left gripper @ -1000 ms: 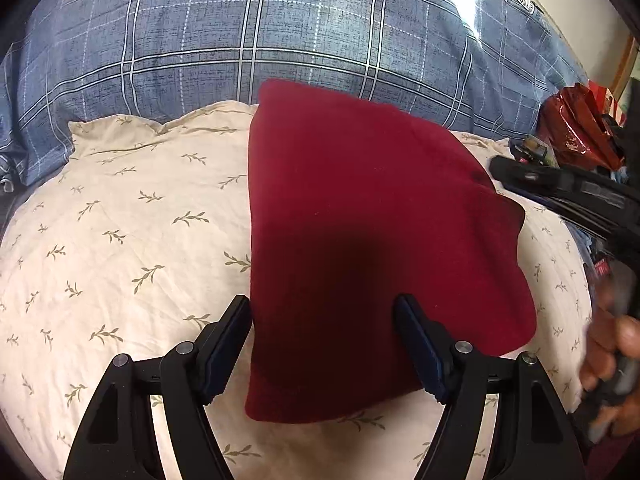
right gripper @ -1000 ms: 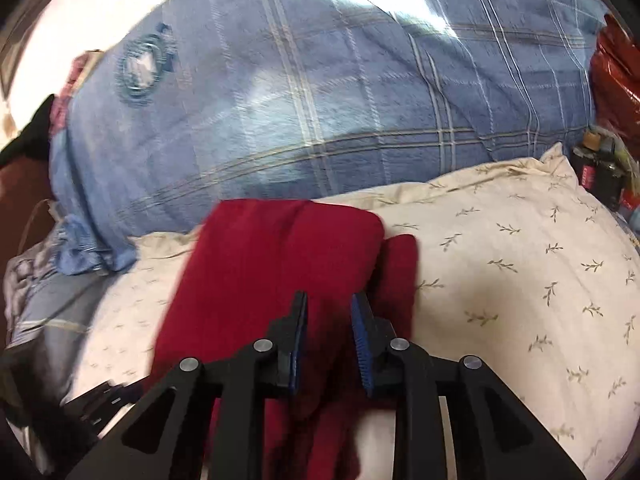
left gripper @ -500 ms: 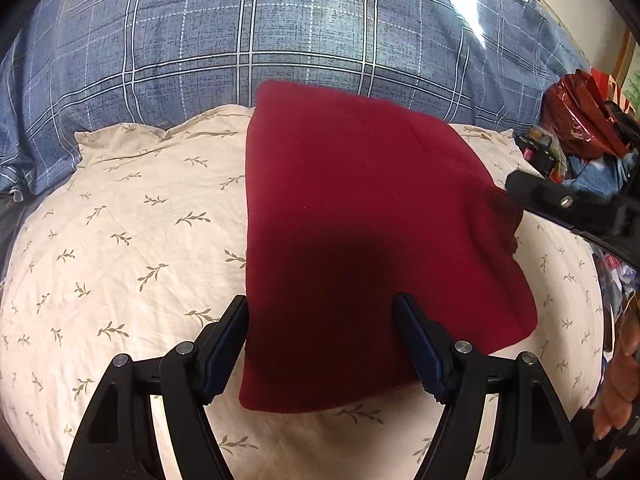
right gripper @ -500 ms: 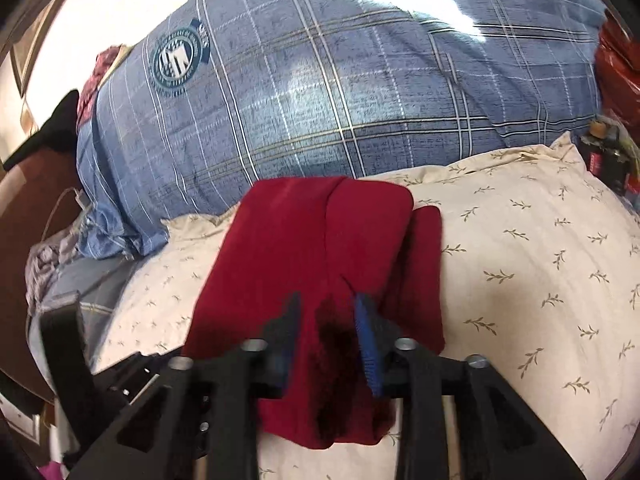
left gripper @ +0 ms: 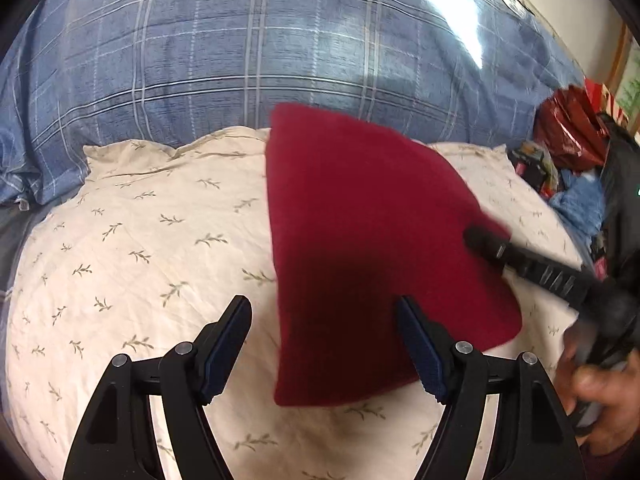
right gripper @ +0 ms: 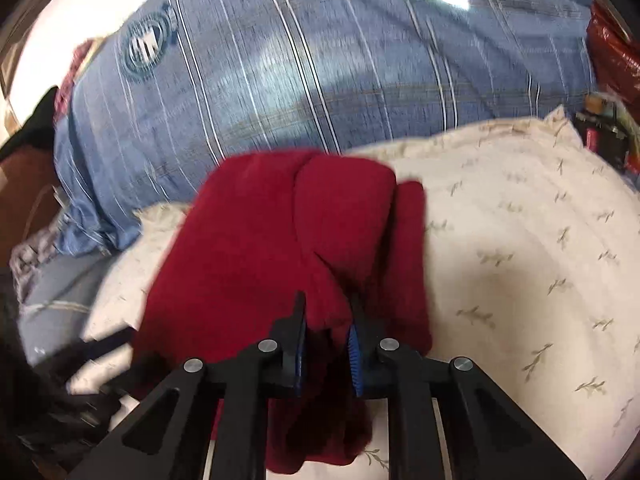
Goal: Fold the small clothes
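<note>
One red garment (left gripper: pixel 372 248), folded, lies on one cream leaf-print pillow (left gripper: pixel 152 248); one blue plaid pillow (left gripper: pixel 240 52) at 12 o'clock. Right gripper (right gripper: pixel 326 344) closing, fold of garment between pads. Left gripper (left gripper: pixel 324 344) spread, holding nothing.

Left gripper (left gripper: pixel 324 346) wide open, red garment (left gripper: pixel 360 240) on floral pillow (left gripper: pixel 152 248)

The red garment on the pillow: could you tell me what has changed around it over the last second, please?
The right gripper has come down onto the red garment at its right edge, and its jaws are closing on a raised ridge of the cloth between them. The left gripper stays wide open above the near edge, holding nothing. The garment remains folded on the cream pillow.
</note>
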{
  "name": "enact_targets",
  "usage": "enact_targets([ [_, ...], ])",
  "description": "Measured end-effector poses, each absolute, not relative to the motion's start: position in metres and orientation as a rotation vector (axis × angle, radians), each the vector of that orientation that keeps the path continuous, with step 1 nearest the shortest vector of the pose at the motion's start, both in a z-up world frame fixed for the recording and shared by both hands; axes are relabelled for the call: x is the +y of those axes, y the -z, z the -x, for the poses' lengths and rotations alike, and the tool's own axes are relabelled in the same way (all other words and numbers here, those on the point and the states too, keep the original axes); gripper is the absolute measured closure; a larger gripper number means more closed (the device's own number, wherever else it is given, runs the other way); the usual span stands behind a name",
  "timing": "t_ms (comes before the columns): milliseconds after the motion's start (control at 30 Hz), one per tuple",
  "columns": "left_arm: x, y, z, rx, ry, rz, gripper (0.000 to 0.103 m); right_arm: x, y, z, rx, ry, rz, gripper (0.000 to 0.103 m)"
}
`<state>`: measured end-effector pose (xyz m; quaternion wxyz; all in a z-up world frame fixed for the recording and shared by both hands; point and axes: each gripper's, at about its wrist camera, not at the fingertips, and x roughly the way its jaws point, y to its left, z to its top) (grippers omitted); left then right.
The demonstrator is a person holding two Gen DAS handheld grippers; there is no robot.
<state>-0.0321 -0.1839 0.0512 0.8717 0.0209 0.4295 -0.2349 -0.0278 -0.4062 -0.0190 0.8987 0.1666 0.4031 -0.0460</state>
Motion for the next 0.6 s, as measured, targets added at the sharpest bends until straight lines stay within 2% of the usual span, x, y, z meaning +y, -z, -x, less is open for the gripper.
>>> enact_targets([
  [100, -0.177, -0.047, 0.021, 0.931, 0.474, 0.022, 0.029, -0.401, 0.015, 0.031, 0.826, 0.088, -0.317, 0.084],
  [133, -0.173, -0.046, 0.017, 0.934, 0.48, 0.044, 0.029, -0.403, 0.011, 0.034, 0.815, 0.078, -0.331, 0.079],
  [200, -0.165, -0.045, 0.008, 0.934, 0.484, 0.078, 0.029, -0.41, 0.002, 0.043, 0.758, 0.08, -0.378, 0.06],
  [233, -0.161, -0.043, 0.002, 0.935, 0.491, 0.091, 0.029, -0.412, -0.001, 0.046, 0.73, 0.087, -0.383, 0.036],
  [267, -0.161, -0.042, -0.002, 0.936, 0.502, 0.104, 0.027, -0.416, -0.007, 0.05, 0.67, 0.101, -0.385, 0.017],
  [333, -0.159, -0.036, -0.014, 0.955, 0.537, 0.128, 0.023, -0.423, -0.008, 0.048, 0.611, 0.142, -0.373, 0.006],
  [467, -0.158, -0.023, -0.037, 1.002, 0.604, 0.184, 0.014, -0.443, 0.02, 0.011, 0.758, 0.092, -0.463, 0.007],
  [600, -0.168, -0.003, -0.06, 1.049, 0.649, 0.203, 0.004, -0.451, 0.046, -0.013, 0.79, -0.008, -0.556, 0.007],
])
